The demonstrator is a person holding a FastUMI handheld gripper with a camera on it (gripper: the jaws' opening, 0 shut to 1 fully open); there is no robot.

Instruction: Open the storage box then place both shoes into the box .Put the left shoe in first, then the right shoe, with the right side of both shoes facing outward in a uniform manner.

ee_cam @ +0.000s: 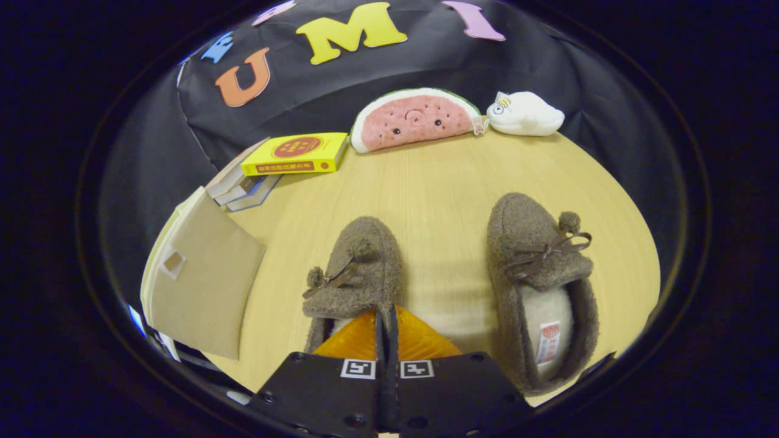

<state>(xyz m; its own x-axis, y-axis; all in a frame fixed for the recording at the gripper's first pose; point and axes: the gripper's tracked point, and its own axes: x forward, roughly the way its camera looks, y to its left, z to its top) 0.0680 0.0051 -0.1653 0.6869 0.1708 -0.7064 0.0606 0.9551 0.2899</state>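
Two brown fleecy slippers lie side by side on the wooden table [438,182], toes pointing away from me. The left shoe [365,261] is straight ahead, and its heel end is hidden under my fingers. The right shoe [535,267] lies apart to the right, its pale lining and label showing. My gripper [386,311] is shut, its tips over the opening of the left shoe at the edge of the upper; I see nothing pinched between the fingers. The beige storage box [201,274] stands left of the left shoe, a flat panel facing me.
A yellow book [295,153] lies on a stack of books [243,188] beyond the box. At the table's far edge, against the booth wall, lean a watermelon plush [414,118] and a white plush [523,114]. Bare wood lies between the two shoes.
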